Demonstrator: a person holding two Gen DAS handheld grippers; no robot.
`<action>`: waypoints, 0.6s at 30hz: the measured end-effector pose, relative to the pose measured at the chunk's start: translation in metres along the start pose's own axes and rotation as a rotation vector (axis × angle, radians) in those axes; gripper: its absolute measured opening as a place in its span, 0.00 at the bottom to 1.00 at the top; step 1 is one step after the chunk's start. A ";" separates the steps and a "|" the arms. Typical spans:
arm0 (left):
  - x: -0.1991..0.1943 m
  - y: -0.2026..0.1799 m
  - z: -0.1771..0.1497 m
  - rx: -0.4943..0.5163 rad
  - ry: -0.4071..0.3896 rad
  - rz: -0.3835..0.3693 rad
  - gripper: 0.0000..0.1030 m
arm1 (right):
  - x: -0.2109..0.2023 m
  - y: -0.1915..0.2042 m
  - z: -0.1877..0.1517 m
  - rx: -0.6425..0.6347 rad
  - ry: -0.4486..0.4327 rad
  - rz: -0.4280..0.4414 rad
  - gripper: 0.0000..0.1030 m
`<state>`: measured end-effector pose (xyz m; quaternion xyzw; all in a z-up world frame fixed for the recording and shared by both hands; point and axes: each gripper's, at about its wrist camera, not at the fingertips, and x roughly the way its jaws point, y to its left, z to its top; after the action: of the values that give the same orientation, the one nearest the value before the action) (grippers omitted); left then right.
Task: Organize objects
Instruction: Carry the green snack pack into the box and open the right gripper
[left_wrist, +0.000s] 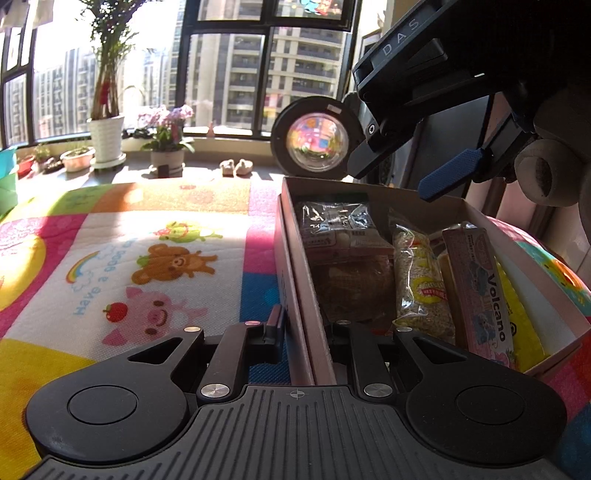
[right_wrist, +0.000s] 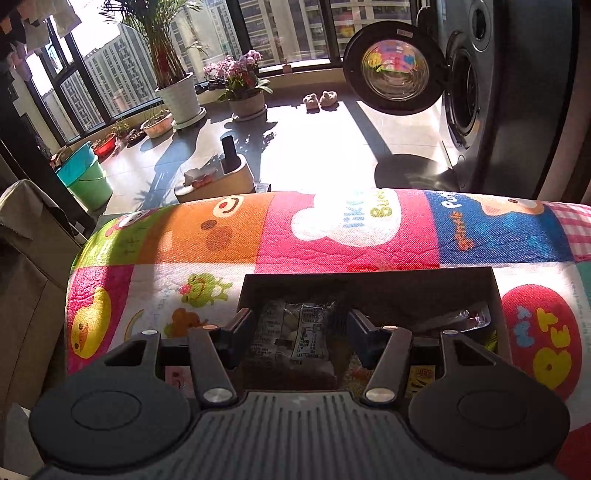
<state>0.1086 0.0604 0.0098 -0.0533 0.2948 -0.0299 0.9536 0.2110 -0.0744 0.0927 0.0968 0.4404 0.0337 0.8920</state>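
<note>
The left gripper straddles the near-left wall of the box on a cartoon mat, one finger outside, one inside, though whether it pinches the wall cannot be told. The right gripper hangs over the packed snacks with jaws apart around a clear packet. Done well, the left steadies the box while the right settles squarely before closing.
</note>
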 end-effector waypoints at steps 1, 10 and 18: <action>0.000 0.000 0.000 0.000 0.000 0.000 0.16 | -0.004 -0.003 0.000 -0.005 -0.007 -0.005 0.54; 0.002 0.000 0.000 -0.003 0.004 0.001 0.16 | -0.068 -0.032 -0.050 -0.143 -0.160 -0.070 0.60; 0.006 -0.004 0.002 -0.007 0.018 0.017 0.17 | -0.116 -0.077 -0.156 -0.191 -0.154 -0.073 0.63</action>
<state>0.1146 0.0557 0.0085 -0.0539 0.3038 -0.0214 0.9510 0.0148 -0.1444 0.0754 -0.0022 0.3684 0.0355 0.9290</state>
